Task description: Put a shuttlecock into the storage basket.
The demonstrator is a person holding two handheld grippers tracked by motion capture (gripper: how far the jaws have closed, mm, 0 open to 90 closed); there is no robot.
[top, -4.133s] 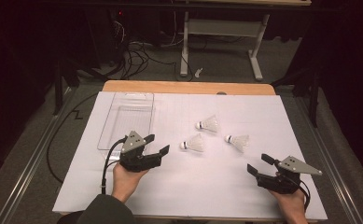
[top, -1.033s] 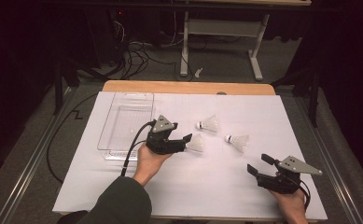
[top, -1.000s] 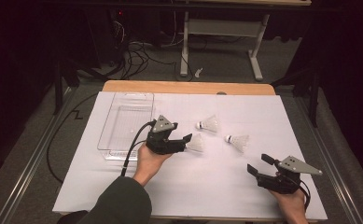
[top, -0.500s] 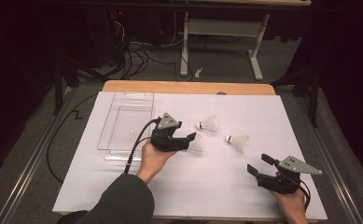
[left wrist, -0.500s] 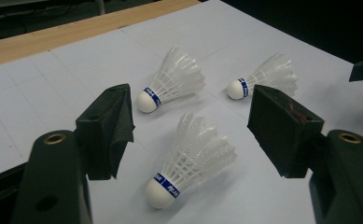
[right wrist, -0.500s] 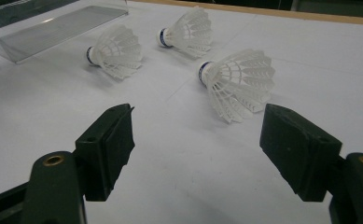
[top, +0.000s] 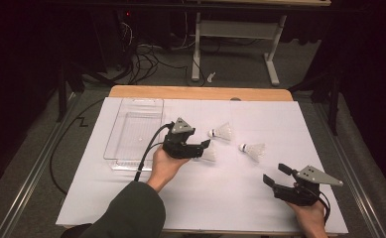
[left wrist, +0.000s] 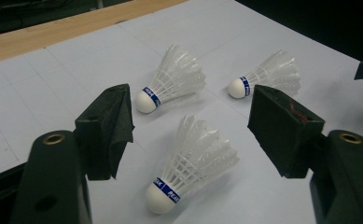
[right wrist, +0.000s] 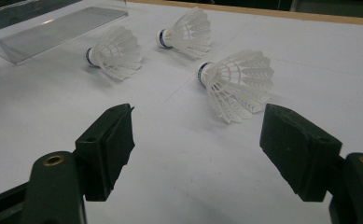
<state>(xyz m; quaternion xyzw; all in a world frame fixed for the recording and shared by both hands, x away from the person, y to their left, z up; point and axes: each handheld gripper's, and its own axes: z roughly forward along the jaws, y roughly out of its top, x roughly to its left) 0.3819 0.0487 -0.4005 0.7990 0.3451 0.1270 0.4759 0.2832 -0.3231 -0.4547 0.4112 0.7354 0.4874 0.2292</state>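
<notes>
We are reaching for the nearest shuttlecock (left wrist: 191,169), which lies between the wide-open jaws of our left claw (left wrist: 193,133). Next, we judge, comes closing gently on its feathers.

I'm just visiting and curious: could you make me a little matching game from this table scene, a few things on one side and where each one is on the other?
Things:
1. nearest shuttlecock
2. clear tray
3. right tool
4. left tool

Places or states:
A. at the near right of the white sheet, jaws open, nothing between them
B. lying on its side between two open jaws, not yet gripped
C. on the left part of the sheet, nothing visible inside
D. reaching to the middle of the sheet, jaws open around a shuttlecock

Pairs: 1-B, 2-C, 3-A, 4-D
</notes>
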